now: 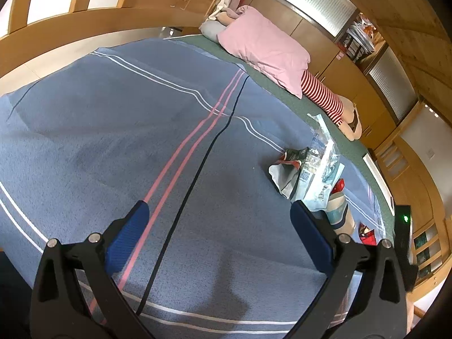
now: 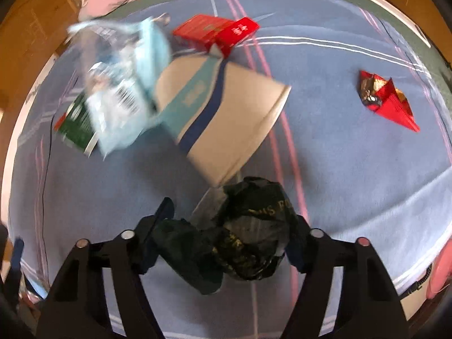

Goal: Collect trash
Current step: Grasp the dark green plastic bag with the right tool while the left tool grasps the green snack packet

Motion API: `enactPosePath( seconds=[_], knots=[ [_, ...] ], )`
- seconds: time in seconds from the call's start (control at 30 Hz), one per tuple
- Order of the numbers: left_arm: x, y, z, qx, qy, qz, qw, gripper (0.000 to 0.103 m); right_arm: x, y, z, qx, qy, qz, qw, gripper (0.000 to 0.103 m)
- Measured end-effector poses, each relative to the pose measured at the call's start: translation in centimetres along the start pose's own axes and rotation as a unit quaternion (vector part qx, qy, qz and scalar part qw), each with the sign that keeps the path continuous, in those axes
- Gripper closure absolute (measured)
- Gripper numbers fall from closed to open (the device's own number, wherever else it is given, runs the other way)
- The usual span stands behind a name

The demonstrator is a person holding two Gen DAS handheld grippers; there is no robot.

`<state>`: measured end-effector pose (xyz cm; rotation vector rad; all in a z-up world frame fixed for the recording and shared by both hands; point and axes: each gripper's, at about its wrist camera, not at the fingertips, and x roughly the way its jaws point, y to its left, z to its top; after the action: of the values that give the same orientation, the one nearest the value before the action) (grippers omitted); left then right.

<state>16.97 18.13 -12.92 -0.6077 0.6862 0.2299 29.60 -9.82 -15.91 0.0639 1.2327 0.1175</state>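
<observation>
Lying on the blue striped bedspread (image 2: 353, 169) in the right wrist view: one tan cardboard box (image 2: 226, 124) at centre, one red carton (image 2: 217, 32) at 12 o'clock of it, touching its top edge, and one red foil wrapper (image 2: 387, 100) well apart at 3 o'clock. Blurring at 9 o'clock of the box is a pile of clear and light-blue plastic packets (image 2: 121, 84), count unclear, sitting over one green-and-white packet (image 2: 77, 125). No bin or bag showing as a container. The right gripper (image 2: 226, 243) is pointing steeply down; its jaws are holding one crumpled black wrapper with gold lettering (image 2: 248, 231), just below the box. The left gripper (image 1: 219, 226) is hovering over bare bedspread, jaws standing wide, nothing between them; the trash pile (image 1: 310, 166) is sitting at 2 o'clock. One pink pillow (image 1: 262, 48) is lying at 12 o'clock.
</observation>
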Motion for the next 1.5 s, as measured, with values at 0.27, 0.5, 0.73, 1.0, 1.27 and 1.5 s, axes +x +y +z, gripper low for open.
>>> enactPosePath(
  seconds=[0.27, 0.5, 0.73, 1.0, 1.27, 1.5],
  knots=[
    [0.1, 0.3, 0.5, -0.008, 0.001, -0.023, 0.9997, 0.004, -0.7, 2.2, -4.3, -0.007, -0.007, 0.011, 1.000, 0.050],
    [4.7, -4.9, 3.8, 0.104, -0.034, -0.043, 0.9931, 0.004, 0.0, 2.6, -4.6, 0.002, -0.024, 0.013, 1.000, 0.049],
    [11.8, -8.4, 3.8, 0.145, 0.000, -0.059, 0.9877, 0.005, -0.5, 1.5, -4.9, 0.006, -0.023, 0.004, 1.000, 0.048],
    [14.5, -8.9, 3.0, 0.168, 0.071, -0.089, 0.9791, 0.083, -0.3, 2.0, -4.7, 0.005, -0.028, 0.006, 1.000, 0.045],
    [4.2, -6.1, 1.4, 0.142, -0.049, -0.033, 0.9882, 0.093, -0.7, 2.3, -5.4, -0.001, -0.035, 0.000, 0.999, 0.045],
    [-3.3, -2.3, -1.6, 0.061, -0.113, -0.026, 0.9914, 0.093, -4.0, 0.7, -7.0, 0.062, -0.067, 0.076, 0.993, 0.049]
  ],
)
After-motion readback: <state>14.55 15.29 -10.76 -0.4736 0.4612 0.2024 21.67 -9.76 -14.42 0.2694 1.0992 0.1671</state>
